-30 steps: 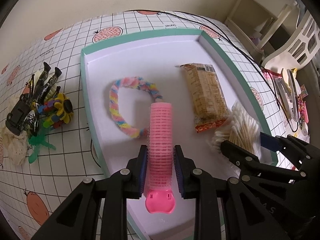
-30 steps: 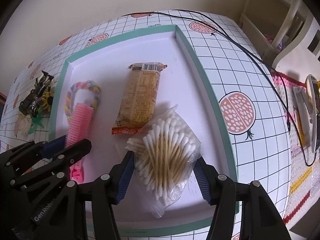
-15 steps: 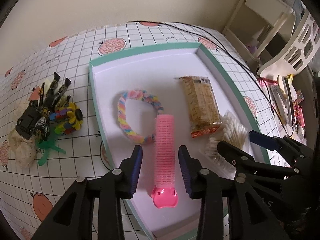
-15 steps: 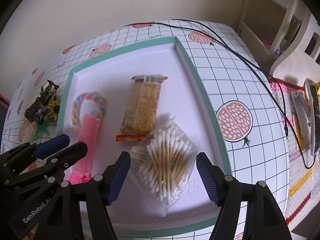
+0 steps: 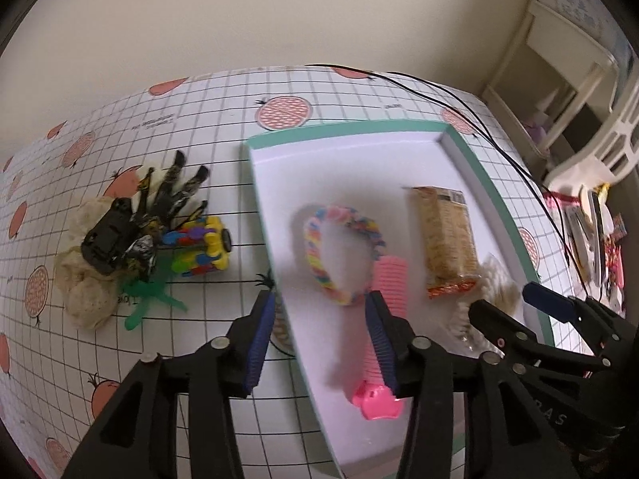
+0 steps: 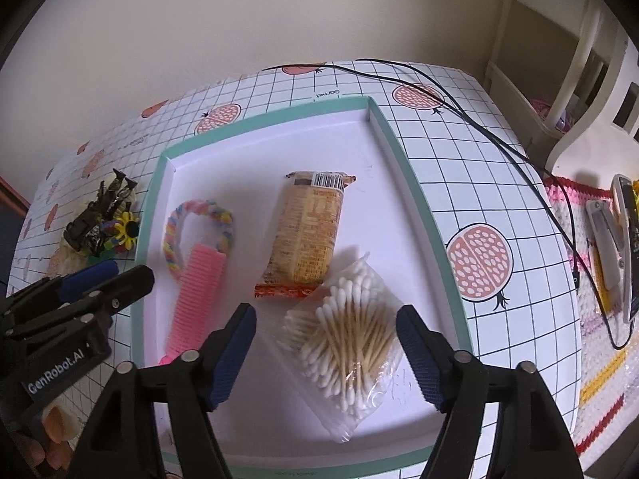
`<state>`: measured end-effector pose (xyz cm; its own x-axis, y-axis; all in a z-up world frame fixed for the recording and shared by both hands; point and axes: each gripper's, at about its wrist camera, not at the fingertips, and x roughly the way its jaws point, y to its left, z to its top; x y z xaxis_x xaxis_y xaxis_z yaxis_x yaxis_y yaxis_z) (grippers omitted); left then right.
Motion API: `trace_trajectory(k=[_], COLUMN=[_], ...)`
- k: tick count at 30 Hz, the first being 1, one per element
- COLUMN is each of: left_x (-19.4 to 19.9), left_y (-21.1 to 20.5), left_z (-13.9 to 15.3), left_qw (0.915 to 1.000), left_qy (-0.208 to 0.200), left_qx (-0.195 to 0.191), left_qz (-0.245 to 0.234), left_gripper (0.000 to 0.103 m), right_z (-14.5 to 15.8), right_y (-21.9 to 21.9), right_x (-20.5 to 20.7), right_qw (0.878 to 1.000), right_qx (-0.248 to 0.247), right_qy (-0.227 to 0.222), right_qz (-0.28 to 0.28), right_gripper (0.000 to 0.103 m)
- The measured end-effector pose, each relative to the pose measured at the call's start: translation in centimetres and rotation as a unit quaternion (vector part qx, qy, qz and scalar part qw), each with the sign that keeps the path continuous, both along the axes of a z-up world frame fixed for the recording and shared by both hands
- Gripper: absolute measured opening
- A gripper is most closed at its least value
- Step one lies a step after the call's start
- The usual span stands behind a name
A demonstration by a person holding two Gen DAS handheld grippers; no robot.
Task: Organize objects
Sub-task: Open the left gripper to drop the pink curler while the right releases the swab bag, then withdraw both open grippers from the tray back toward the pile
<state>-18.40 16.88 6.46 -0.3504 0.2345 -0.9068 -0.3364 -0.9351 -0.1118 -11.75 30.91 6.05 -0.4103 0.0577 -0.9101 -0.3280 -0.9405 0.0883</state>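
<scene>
A plain cream wall (image 6: 247,24) rose behind the desk (image 6: 471,167), whose white cover bore a black grid and pink pomegranate prints. Soft, even light fell across it. A thin black cable (image 6: 499,139) trailed over the desk's far right corner. To the right stood pale wooden furniture (image 6: 559,60) with open shelves, and a pink and white crocheted mat (image 6: 571,215) lay beside the desk's edge.

Soft, even daylight, moderately bright; no harsh glare. Faint shadows under cotton swab bag (image 6: 346,341) toward 12 o'clock. Left wrist view motion-blurred, tray (image 5: 459,151) contents smeared; right wrist view sharp. Strong fisheye curvature, dark vignette at corners.
</scene>
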Motion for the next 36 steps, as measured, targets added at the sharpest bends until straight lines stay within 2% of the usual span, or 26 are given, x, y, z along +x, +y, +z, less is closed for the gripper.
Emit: trace_trajectory(k=[9,11,12,13,16,19,28,29,30,31,36], left_x=[-0.7,-0.9,-1.0,-1.0,-1.1,-1.2,-1.4,-1.4,-1.5,-1.5,-1.5], left_y=[-1.5,-1.8,-2.0,-2.0,-2.2,-2.4,-2.9,-2.9,-2.9,-2.9,-3.0], left_z=[-0.4,-0.5,-0.5,-0.6,-0.5,-0.6,-0.4,-0.4,-0.5,-0.4,0.0], left_qw=[0.9989,0.9986,0.9984,0.9982,0.9977,0.9973,0.9965,0.9965,0.9964,0.9962,0.9956], left_qy=[0.001,0.001,0.001,0.002,0.005,0.006,0.013,0.013,0.014,0.017,0.032], left_qx=[-0.020,-0.022,-0.024,-0.026,-0.031,-0.034,-0.038,-0.039,-0.040,-0.040,-0.038], left_qz=[0.041,0.048,0.051,0.053,0.060,0.065,0.073,0.073,0.074,0.075,0.079], left_gripper=[0.053,0.054,0.061,0.071,0.075,0.079,0.080,0.082,0.090,0.094,0.094], right_z=[-0.2,-0.2,-0.2,-0.1,0.0,0.0,0.0,0.0,0.0,0.0,-0.1], right_y=[0.1,0.2,0.2,0.2,0.1,0.1,0.0,0.1,0.1,0.0,0.0], right_x=[-0.2,-0.2,-0.2,-0.2,-0.3,-0.3,-0.4,-0.4,-0.4,-0.4,-0.5], right_qw=[1.000,1.000,1.000,1.000,1.000,1.000,1.000,1.000,1.000,1.000,1.000], right_qx=[0.002,0.001,0.001,0.001,0.001,-0.002,0.000,0.001,0.000,0.000,0.001], right_qy=[0.002,0.004,0.006,0.008,0.011,0.011,0.013,0.013,0.013,0.013,0.011], right_qz=[-0.008,-0.008,-0.009,-0.009,-0.009,-0.003,0.000,0.000,0.000,0.000,0.002], right_gripper=[0.078,0.084,0.090,0.090,0.092,0.103,0.103,0.103,0.103,0.103,0.103])
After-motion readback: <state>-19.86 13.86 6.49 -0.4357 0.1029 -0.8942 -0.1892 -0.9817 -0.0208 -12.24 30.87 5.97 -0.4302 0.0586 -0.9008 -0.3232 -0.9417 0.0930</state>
